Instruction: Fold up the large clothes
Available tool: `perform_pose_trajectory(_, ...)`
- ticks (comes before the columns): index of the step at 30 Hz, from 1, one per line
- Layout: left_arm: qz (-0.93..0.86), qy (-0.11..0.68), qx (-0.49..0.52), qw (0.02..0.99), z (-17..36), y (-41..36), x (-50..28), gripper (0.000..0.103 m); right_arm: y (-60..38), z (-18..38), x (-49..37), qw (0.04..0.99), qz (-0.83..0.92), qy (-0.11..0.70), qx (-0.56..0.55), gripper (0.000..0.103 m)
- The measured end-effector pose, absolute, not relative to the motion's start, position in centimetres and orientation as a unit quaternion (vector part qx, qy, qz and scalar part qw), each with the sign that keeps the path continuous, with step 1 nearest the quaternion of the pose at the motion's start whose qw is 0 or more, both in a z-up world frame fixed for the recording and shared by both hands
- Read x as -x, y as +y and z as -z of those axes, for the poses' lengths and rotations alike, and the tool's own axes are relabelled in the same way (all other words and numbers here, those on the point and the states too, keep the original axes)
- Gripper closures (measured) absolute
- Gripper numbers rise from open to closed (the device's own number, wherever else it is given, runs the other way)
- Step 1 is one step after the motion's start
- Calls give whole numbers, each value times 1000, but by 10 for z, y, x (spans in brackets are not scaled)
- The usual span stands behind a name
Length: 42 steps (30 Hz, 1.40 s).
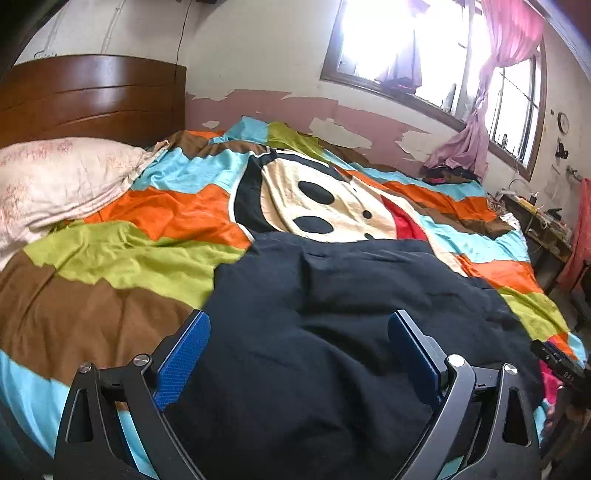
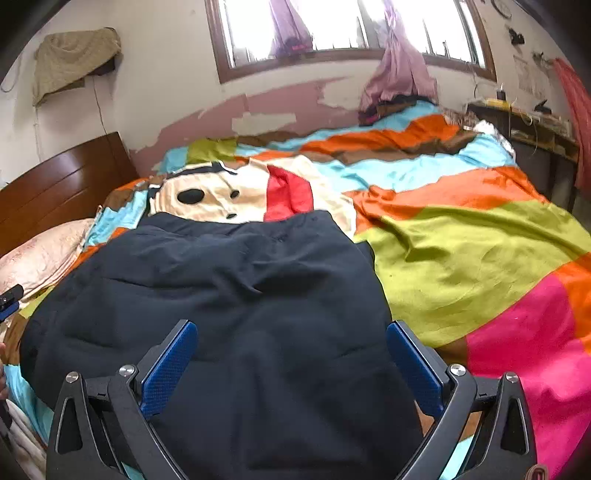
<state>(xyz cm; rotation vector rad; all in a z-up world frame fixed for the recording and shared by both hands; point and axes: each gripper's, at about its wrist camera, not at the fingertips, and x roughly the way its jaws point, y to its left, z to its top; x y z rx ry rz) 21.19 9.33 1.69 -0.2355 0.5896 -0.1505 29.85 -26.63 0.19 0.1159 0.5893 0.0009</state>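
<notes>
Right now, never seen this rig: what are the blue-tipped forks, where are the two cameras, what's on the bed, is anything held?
No robot arm here: a person carries a two-finger gripper in each hand, each with a fisheye camera looking along its fingers. One picture is from the left gripper, the other from the right gripper. Both hang above a dark garment lying on a striped bedspread, with a pillow by the headboard. Both sets of jaws stand wide open; nothing is held.

Peeling pink wall [image 1: 369, 118], bright window [image 2: 332, 26], wooden headboard [image 1: 92, 96].
</notes>
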Motion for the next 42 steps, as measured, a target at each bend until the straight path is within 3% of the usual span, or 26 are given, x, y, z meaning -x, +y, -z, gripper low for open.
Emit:
perform_pose_trajectory(10, 111, 276, 161, 941, -29, 67, -168, 8, -238, -26, -243, 978, -16, 208, -29, 0)
perform_pose_trajectory(31, 88, 222, 61, 969, -52, 46, -70, 8, -191, -59, -142, 986, -59, 153, -24, 0)
perform_pose_trajectory(42, 62, 250, 12, 966, -36, 53, -20, 8, -154, -67, -99, 987, -87, 134, 12, 0)
